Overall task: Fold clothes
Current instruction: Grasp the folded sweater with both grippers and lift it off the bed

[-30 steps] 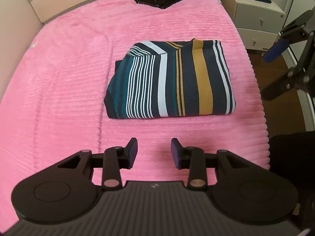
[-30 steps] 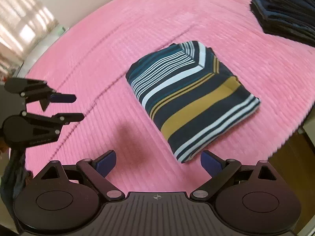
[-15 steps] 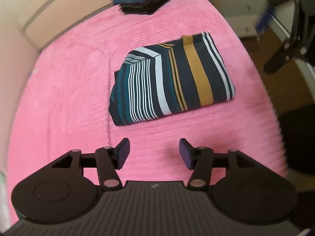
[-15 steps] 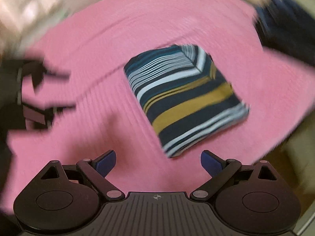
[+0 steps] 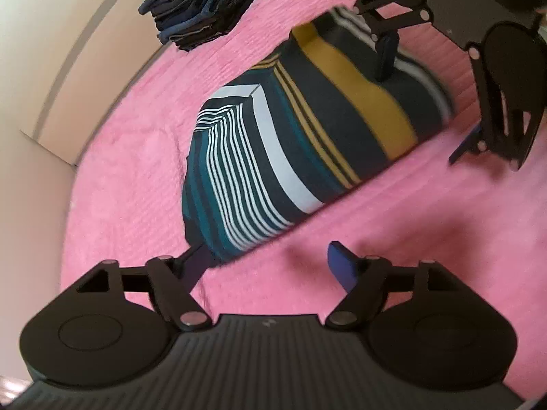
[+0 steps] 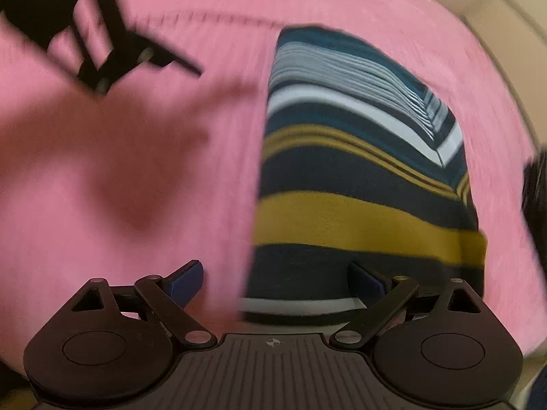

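Note:
A folded striped garment (image 5: 301, 136), navy with teal, white and mustard bands, lies flat on the pink bedspread (image 5: 130, 157). My left gripper (image 5: 270, 263) is open wide at its near left corner. The left finger (image 5: 196, 261) touches that corner and the blue pad (image 5: 342, 268) hangs over bare blanket. My right gripper (image 5: 427, 102) is open at the garment's far right end, one finger resting on the cloth and the other off its front edge. In the blurred right wrist view the garment (image 6: 359, 177) fills the middle, and the right gripper (image 6: 277, 282) straddles its near corner.
A stack of dark folded clothes (image 5: 205, 3) sits at the back of the bed by the beige headboard (image 5: 51, 68). The left gripper (image 6: 222, 17) shows blurred at the upper left of the right wrist view. Bare pink blanket surrounds the garment.
Both grippers have come down close to the garment, one at each end. The left jaws have opened wider. The garment lies as it did.

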A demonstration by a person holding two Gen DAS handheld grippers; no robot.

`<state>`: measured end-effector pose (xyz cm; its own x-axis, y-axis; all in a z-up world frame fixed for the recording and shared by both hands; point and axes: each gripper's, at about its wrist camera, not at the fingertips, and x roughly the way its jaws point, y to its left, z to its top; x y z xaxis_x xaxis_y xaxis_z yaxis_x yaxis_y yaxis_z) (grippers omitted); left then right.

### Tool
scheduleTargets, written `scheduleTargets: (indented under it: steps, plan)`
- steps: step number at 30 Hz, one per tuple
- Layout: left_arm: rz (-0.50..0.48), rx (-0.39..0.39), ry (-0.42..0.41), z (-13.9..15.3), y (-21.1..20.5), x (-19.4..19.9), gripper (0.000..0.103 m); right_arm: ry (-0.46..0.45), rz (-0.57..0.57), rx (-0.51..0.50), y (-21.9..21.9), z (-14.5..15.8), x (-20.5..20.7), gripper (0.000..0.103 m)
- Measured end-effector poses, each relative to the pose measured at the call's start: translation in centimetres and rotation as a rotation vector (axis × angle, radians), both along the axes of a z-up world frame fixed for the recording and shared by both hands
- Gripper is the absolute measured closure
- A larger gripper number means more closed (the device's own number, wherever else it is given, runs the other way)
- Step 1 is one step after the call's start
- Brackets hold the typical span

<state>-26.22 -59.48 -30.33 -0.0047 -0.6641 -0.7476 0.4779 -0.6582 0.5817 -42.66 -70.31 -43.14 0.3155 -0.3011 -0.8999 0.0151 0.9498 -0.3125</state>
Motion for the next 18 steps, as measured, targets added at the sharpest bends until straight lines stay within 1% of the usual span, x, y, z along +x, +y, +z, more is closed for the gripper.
scheduleTargets:
  steps: [1,2,3,5,7,9,11,12,14,15,16,17,18]
  plan:
    - [-0.007,-0.012,-0.021,-1.2,-0.4,-0.4,0.027,-0.002,0.049,-0.042,-0.1,-0.8,-0.5,0.028]
    - [-0.021,-0.020,-0.049,-2.4,-0.7,-0.8,0.027,-0.025,0.093,-0.055,-0.5,-0.9,-1.4,0.034]
    - [-0.046,-0.033,-0.083,-3.6,-1.0,-1.1,0.027,-0.057,0.117,-0.031,-1.3,-0.5,-2.3,0.037]
    - [-0.090,-0.079,-0.163,-5.4,-1.7,-1.6,0.027,-0.124,0.145,0.063,-3.5,0.8,-4.1,0.055]
    - [-0.140,-0.128,-0.247,-6.7,-2.2,-1.9,0.027,-0.178,0.167,0.155,-5.9,2.4,-5.4,0.061]
    - [-0.185,-0.173,-0.330,-7.5,-2.9,-1.9,0.027,-0.209,0.206,0.207,-7.9,3.8,-6.8,0.062]
    - [-0.206,-0.197,-0.376,-8.0,-3.8,-1.9,0.028,-0.229,0.246,0.231,-9.6,4.8,-8.3,0.062]
    - [-0.206,-0.204,-0.386,-8.1,-4.3,-2.0,0.033,-0.236,0.267,0.231,-10.3,5.0,-9.1,0.062]
    - [-0.215,-0.189,-0.375,-8.2,-5.0,-2.4,0.041,-0.252,0.298,0.226,-11.6,5.0,-10.8,0.062]
    - [-0.231,-0.177,-0.366,-8.3,-5.0,-2.8,0.050,-0.265,0.309,0.222,-12.1,4.9,-11.6,0.062]
    - [-0.251,-0.175,-0.365,-8.5,-4.6,-3.2,0.056,-0.281,0.328,0.209,-12.4,4.8,-12.4,0.062]
    - [-0.274,-0.183,-0.374,-8.8,-4.1,-3.5,0.070,-0.297,0.351,0.183,-12.4,4.8,-13.3,0.062]
    - [-0.282,-0.199,-0.380,-9.1,-3.4,-3.9,0.075,-0.311,0.368,0.157,-12.4,4.6,-14.0,0.062]
